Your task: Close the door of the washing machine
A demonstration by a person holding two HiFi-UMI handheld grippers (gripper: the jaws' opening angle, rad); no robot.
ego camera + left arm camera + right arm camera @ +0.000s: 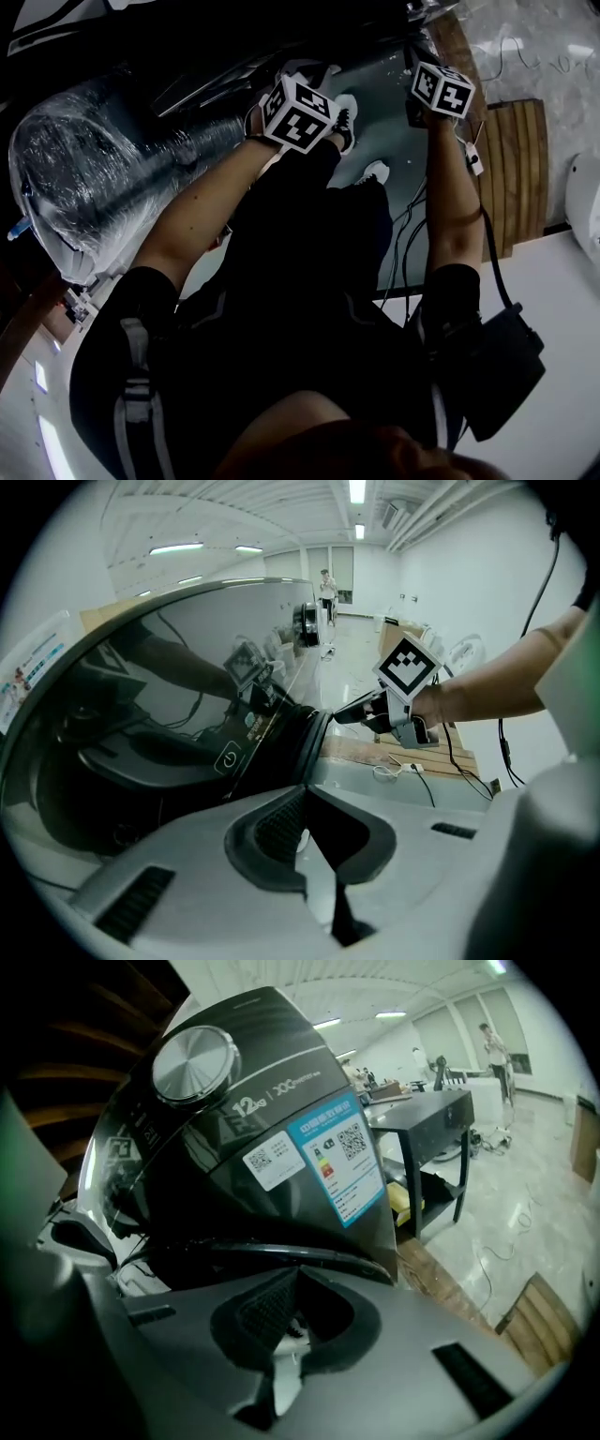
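The dark washing machine [262, 1101] fills the right gripper view, with a silver dial [192, 1065] and a blue label [339, 1162] on its front. Its door's dark curved rim [281, 1252] runs just beyond my right gripper [295, 1277], which is shut with nothing between its pads. My left gripper [303, 794] is also shut and empty, close to the glossy dark door [159, 724]. From the left gripper view, the right gripper [339, 718] has its tip at the door's edge [314, 738]. In the head view both marker cubes [298, 112] [442, 89] reach toward the dark machine; the fingertips are hidden.
A bulky thing wrapped in plastic film [94, 178] lies at the left. A wooden pallet [511, 169] and cables [403, 234] lie on the glossy floor at the right, beside a white appliance [586, 202]. A black table [427, 1133] stands behind the machine.
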